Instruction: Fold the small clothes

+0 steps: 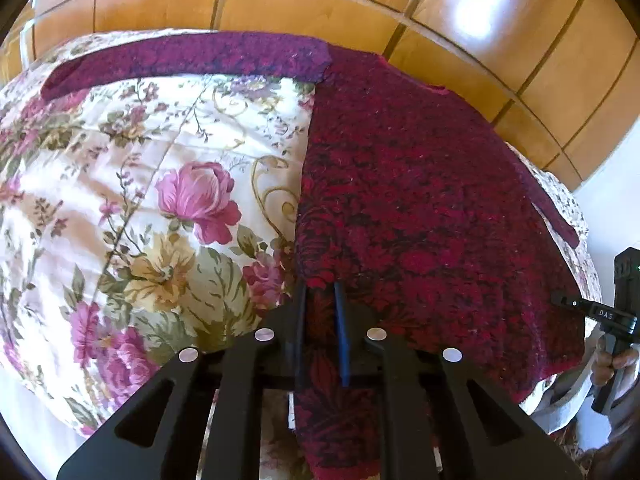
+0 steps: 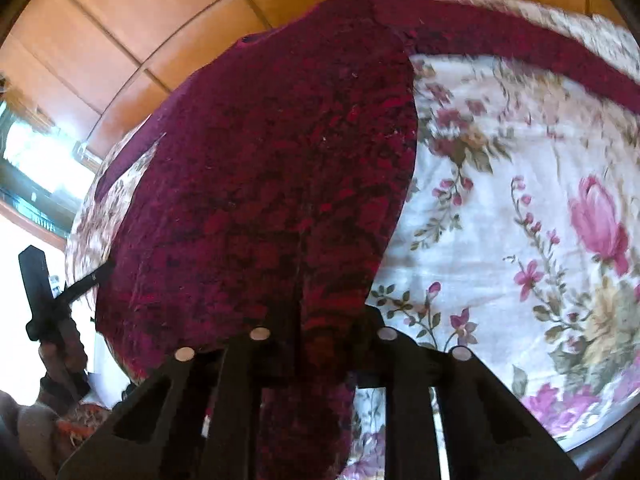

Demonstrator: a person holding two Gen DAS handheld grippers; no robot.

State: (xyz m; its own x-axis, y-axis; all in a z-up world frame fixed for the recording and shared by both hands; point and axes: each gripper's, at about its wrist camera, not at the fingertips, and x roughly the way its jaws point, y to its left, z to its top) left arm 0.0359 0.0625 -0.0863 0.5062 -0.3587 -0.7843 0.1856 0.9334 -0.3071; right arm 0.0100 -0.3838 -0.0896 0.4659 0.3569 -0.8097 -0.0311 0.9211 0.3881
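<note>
The right gripper's (image 2: 332, 320) fingertips are buried under the sweater (image 2: 280, 168), so they can't really be made out. The bedspread (image 2: 520, 200) is smeared by blur.

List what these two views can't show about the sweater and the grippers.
- Sweater hem: below both wrist views, behind the gripper bodies.
- Right gripper fingertips: right view, buried in fabric and blurred.
- Left gripper pads: left view, cloth between them hides the contact.
- Sleeve cuff: left view, too distorted near the rim.
</note>
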